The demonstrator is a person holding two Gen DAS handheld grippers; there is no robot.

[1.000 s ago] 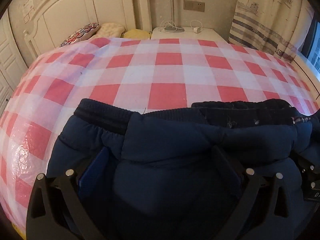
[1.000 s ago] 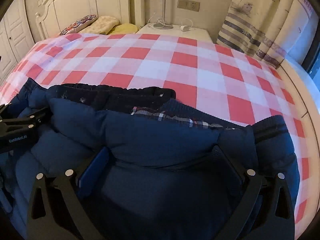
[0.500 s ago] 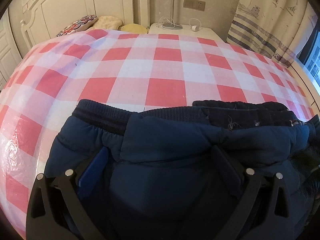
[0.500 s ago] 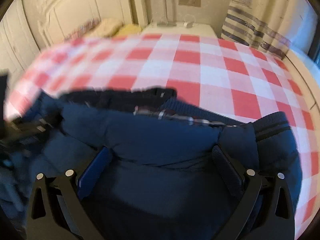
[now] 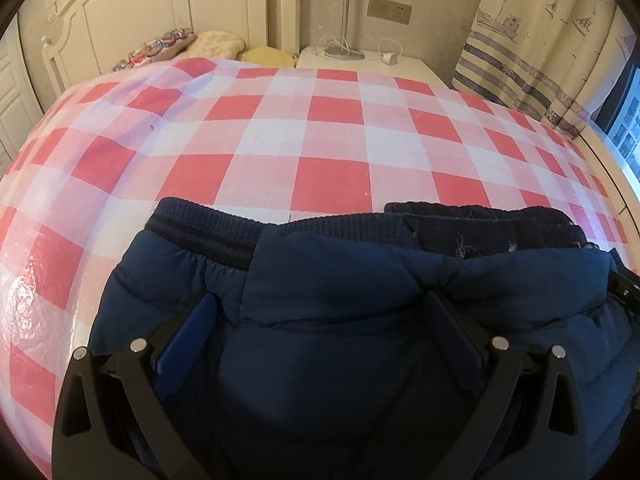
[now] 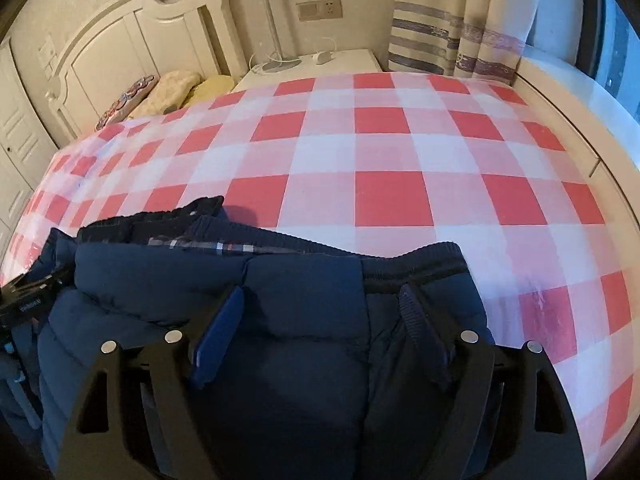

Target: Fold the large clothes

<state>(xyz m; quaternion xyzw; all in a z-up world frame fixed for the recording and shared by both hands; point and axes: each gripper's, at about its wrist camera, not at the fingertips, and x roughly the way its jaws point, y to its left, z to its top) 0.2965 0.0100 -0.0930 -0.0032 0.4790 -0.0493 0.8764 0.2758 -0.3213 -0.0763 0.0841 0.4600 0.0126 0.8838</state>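
Left wrist view: the navy padded jacket (image 5: 340,320) lies on the checked bedcover (image 5: 320,152); left gripper (image 5: 324,320) spread wide, jacket bulging between its fingers.
Right wrist view: right gripper (image 6: 320,312) closing, jacket cuff (image 6: 416,272) fabric between the fingers, not yet pinched.

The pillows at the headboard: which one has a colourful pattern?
The outermost pillow, farthest from the nightstand; it has a red and blue print, while the two beside it are plain cream and yellow.
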